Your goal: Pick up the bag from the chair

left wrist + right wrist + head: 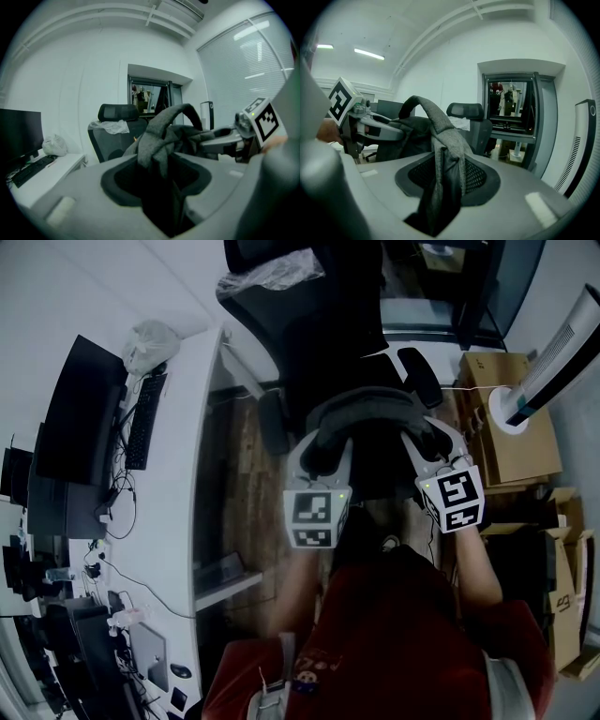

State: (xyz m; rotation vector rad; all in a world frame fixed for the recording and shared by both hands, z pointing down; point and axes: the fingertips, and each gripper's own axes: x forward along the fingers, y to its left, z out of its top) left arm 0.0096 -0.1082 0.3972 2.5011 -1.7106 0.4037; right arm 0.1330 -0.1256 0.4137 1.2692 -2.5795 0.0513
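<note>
Clamped tight on grey fabric of the bag (pixel 165 132) in the left gripper (pixel 159 165); likewise pinched on its strap in the right gripper (pixel 442 174). Slung between the two, handle arching up, just in front of the black chair (pixel 323 329). Off left, a white desk (pixel 183 512) with a keyboard (pixel 142 423).

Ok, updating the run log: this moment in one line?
left gripper: shut on bag | right gripper: shut on bag | bag: held between both | chair: beyond
</note>
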